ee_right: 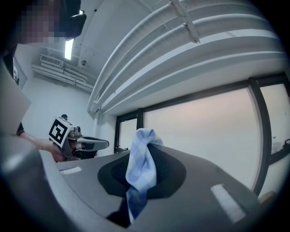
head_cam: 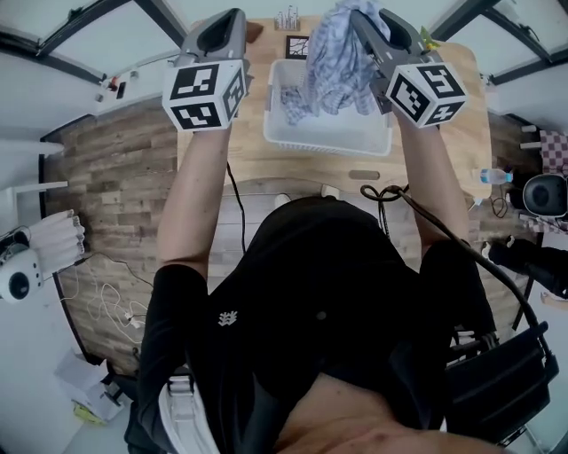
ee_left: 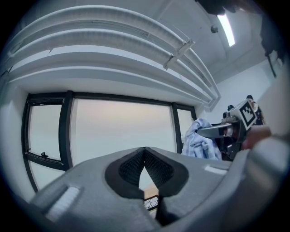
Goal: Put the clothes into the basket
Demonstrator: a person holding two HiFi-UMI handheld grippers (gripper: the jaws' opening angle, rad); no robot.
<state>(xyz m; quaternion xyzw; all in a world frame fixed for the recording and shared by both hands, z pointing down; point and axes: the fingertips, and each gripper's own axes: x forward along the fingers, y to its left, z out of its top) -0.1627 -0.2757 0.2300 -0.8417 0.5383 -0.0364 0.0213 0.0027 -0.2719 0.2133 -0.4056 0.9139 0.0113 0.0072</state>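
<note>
A blue-and-white checked garment (head_cam: 335, 55) hangs bunched from my right gripper (head_cam: 362, 16), held up high over the white plastic basket (head_cam: 330, 144) on the wooden table. Its lower end dangles inside the basket's outline. In the right gripper view the cloth (ee_right: 141, 170) is pinched between the shut jaws of that gripper (ee_right: 143, 154). My left gripper (head_cam: 236, 18) is raised at the same height to the left of the basket. Its jaws (ee_left: 144, 153) meet with nothing between them. From it I see the right gripper (ee_left: 232, 129) and the hanging garment (ee_left: 200, 141).
The wooden table (head_cam: 466, 133) carries a small rack of upright items (head_cam: 287, 18) and a dark square thing (head_cam: 297, 44) at its far edge. A black cable (head_cam: 383, 193) loops at the near edge. A water bottle (head_cam: 495, 176) lies beside the table on the right. Both gripper cameras face large windows.
</note>
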